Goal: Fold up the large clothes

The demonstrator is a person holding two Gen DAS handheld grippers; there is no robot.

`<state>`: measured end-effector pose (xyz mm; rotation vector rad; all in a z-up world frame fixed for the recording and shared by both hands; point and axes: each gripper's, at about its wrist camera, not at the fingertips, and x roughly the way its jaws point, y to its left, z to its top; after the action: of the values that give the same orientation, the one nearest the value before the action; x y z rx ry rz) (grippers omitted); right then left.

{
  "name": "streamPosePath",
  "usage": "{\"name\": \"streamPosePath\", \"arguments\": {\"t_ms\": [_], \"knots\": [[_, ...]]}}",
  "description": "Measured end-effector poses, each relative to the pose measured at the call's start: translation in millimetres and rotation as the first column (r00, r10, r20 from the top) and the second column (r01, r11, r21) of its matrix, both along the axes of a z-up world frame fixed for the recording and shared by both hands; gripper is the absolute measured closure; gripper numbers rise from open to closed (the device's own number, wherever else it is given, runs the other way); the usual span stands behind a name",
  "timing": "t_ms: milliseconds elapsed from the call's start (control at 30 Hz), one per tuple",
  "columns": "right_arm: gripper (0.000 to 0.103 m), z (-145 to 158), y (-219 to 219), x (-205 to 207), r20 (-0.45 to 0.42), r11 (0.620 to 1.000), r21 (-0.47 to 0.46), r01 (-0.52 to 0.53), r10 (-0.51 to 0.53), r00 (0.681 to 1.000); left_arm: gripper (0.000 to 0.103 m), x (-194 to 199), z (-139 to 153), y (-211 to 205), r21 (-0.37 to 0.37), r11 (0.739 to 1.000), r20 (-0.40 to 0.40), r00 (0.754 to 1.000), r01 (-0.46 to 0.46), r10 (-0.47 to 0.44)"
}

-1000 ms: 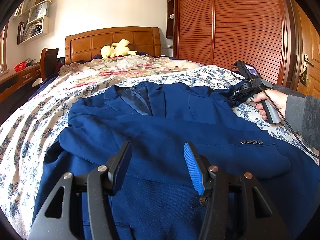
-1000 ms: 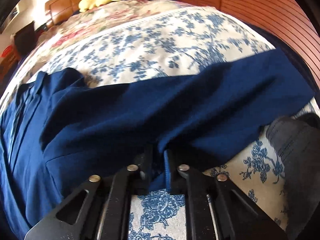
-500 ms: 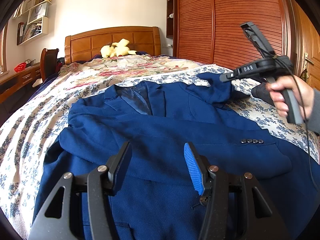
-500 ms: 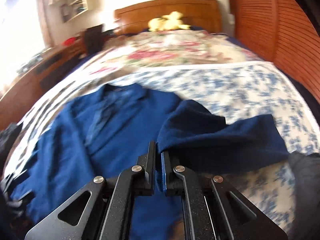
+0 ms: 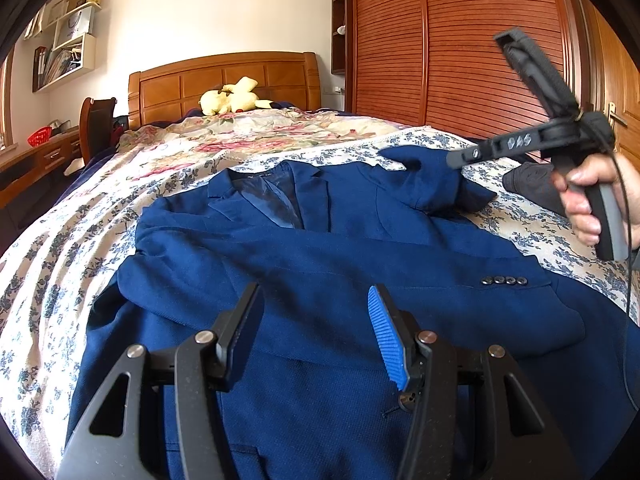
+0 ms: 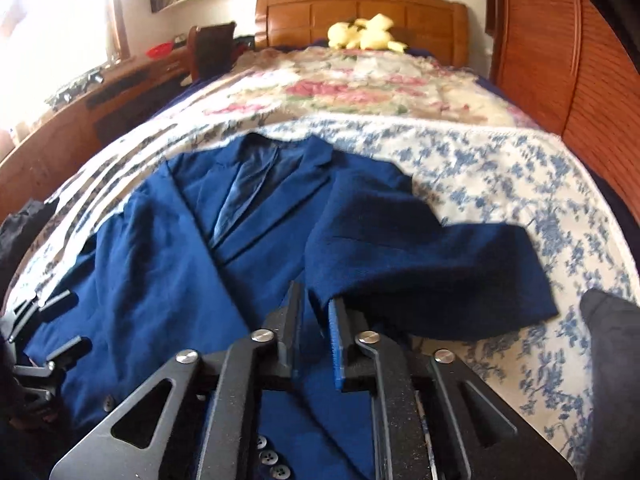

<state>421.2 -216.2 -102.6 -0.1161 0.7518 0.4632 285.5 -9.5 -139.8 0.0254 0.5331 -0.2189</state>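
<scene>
A navy blue suit jacket lies face up on the bed, collar toward the headboard; it also shows in the right wrist view. One sleeve is folded across its chest. The other sleeve is lifted and doubled over near the shoulder. My right gripper has its jaws slightly apart with the sleeve's cuff edge at its fingertips; whether it still grips the cloth is unclear. It appears at the right in the left wrist view. My left gripper is open and empty above the jacket's lower front.
The bed has a floral blue and white cover and a wooden headboard. A yellow plush toy lies by the headboard. A wooden wardrobe stands on the right, a desk and chair on the left. A dark garment lies at the right edge.
My right gripper lifted the jacket's sleeve off the bed and carried it inward over the shoulder, and its jaws have parted slightly. The left gripper has not moved.
</scene>
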Motion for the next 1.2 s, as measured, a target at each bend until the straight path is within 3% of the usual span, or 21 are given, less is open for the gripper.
{"name": "streamPosePath", "arguments": {"t_ms": [33, 133, 267, 500, 733, 800, 1067, 1200], "knots": [[0.067, 2.7, -2.1, 0.8, 0.001, 1.000, 0.018, -0.005, 0.005, 1.000, 0.050, -0.1, -0.2, 0.1, 0.001, 1.000, -0.001, 1.000, 0.000, 0.000], [0.055, 13.2, -14.6, 2.5, 0.016, 0.999, 0.036, 0.017, -0.017, 1.000, 0.050, -0.1, -0.1, -0.2, 0.002, 1.000, 0.000, 1.000, 0.000, 0.000], [0.053, 20.2, -31.1, 16.1, 0.041, 0.997, -0.028, 0.073, -0.071, 0.997, 0.050, 1.1, -0.7, 0.1, 0.003, 1.000, -0.004, 1.000, 0.001, -0.001], [0.051, 3.0, -76.1, 55.5, 0.009, 0.975, -0.094, 0.202, -0.202, 0.979, 0.050, 1.1, -0.7, 0.1, 0.003, 1.000, -0.004, 1.000, 0.001, -0.001], [0.050, -22.3, -111.4, 82.8, -0.015, 0.942, -0.163, 0.293, -0.300, 0.954, 0.050, 0.9, -0.5, -0.1, 0.005, 1.000, -0.004, 1.000, 0.002, -0.002], [0.046, -37.4, -121.5, 93.9, -0.053, 0.931, -0.184, 0.315, -0.330, 0.943, 0.050, 0.8, -0.6, 0.0, 0.005, 1.000, -0.005, 1.000, 0.002, -0.002], [0.045, -80.6, -140.3, 119.1, -0.116, 0.885, -0.252, 0.390, -0.428, 0.896, 0.050, 0.3, -0.7, 0.0, 0.006, 1.000, -0.005, 1.000, 0.003, -0.002], [0.030, -91.2, -148.2, 127.2, -0.141, 0.855, -0.278, 0.438, -0.487, 0.862, 0.050, 0.4, -0.5, 0.0, 0.006, 1.000, -0.005, 1.000, 0.003, -0.003]]}}
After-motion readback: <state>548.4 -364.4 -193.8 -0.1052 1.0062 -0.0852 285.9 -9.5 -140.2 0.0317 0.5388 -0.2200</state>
